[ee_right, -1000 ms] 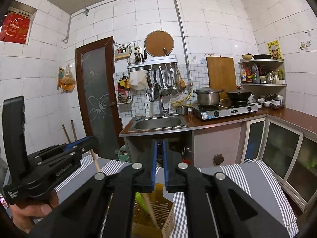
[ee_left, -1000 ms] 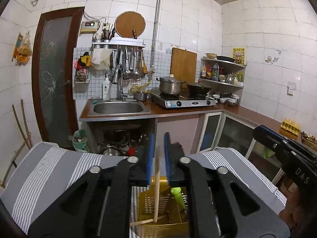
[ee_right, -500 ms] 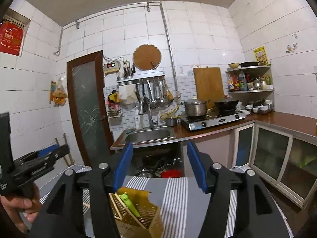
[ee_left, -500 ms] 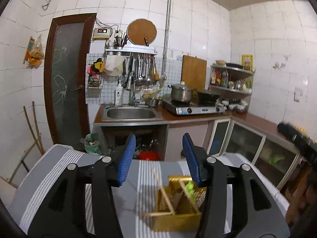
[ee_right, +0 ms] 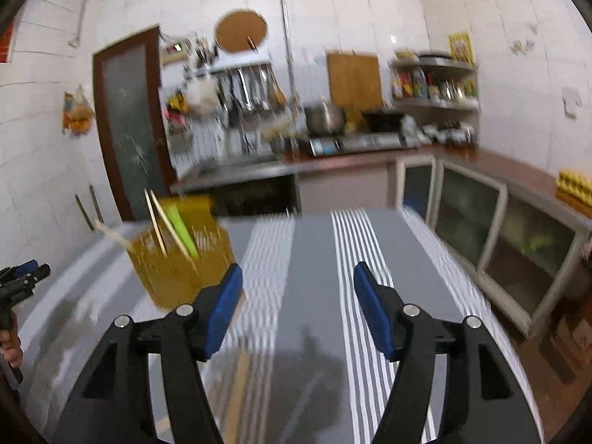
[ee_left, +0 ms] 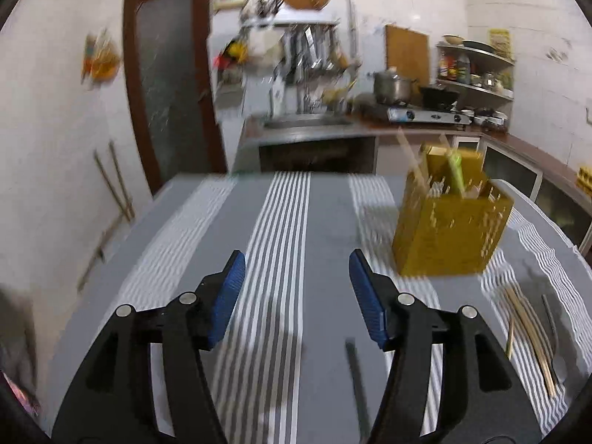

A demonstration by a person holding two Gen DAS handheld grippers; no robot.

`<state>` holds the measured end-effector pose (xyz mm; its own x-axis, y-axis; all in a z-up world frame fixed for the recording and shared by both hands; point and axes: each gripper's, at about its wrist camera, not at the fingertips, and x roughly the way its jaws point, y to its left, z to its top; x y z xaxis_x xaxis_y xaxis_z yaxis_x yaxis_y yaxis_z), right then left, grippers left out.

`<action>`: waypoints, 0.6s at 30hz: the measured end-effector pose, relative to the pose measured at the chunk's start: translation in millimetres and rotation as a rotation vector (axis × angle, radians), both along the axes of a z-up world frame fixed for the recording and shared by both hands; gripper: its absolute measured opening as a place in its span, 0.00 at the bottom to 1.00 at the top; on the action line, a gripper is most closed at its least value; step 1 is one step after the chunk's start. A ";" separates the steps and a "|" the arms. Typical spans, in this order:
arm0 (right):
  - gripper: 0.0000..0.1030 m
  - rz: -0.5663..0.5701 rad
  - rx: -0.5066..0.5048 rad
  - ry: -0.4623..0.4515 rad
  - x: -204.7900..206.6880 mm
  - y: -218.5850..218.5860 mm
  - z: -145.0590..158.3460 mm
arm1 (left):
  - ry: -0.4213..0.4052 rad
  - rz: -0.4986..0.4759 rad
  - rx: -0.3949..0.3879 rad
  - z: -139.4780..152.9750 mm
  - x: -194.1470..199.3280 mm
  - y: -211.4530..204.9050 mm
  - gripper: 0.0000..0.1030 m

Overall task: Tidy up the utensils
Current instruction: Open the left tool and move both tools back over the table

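The left gripper (ee_left: 296,281) hangs over the striped cloth (ee_left: 281,229) that covers the desk, jaws apart and opening, with nothing but cloth between them. The yellow caddy (ee_left: 447,229) stands upright on the cloth ahead and to the right of these jaws, well clear of both blue pads (ee_left: 364,292). Wooden chopsticks (ee_left: 412,162) and a green handle (ee_left: 456,174) lean out of its top. More chopsticks (ee_left: 527,329) lie loose on the cloth at the right edge of the left wrist view, nearer than the caddy and to the right of the right-hand jaw, beside a thin dark utensil (ee_left: 549,318); what it is cannot be told. Another dark, blurred stick (ee_left: 353,366) lies on the cloth low in that view, just inside the right-hand jaw.

The right gripper (ee_right: 298,286) also has its jaws apart and opening, with only cloth (ee_right: 310,259) between them. From this side the caddy (ee_right: 181,262) sits ahead and to the left, its lower corner hidden behind the left-hand pad (ee_right: 224,307); whether they touch cannot be told through the blur. The chopsticks (ee_right: 157,222) and green handle (ee_right: 181,229) show tilted in it. The left gripper's tip (ee_right: 22,277) appears at the left edge, held by a hand (ee_right: 11,344).
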<state>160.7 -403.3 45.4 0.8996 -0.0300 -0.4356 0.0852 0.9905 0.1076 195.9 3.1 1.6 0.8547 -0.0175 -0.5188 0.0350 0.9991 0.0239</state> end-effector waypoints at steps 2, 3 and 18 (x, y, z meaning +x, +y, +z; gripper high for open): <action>0.60 -0.018 0.036 0.038 -21.2 -9.1 -21.2 | 0.032 0.003 -0.012 -17.6 -11.2 5.1 0.56; 0.60 -0.024 0.059 0.054 -31.6 -12.2 -30.3 | 0.054 -0.001 0.009 -29.2 -18.6 2.8 0.56; 0.59 0.163 0.081 0.272 -30.2 93.0 -78.8 | 0.283 -0.089 0.081 -76.4 11.3 -31.8 0.56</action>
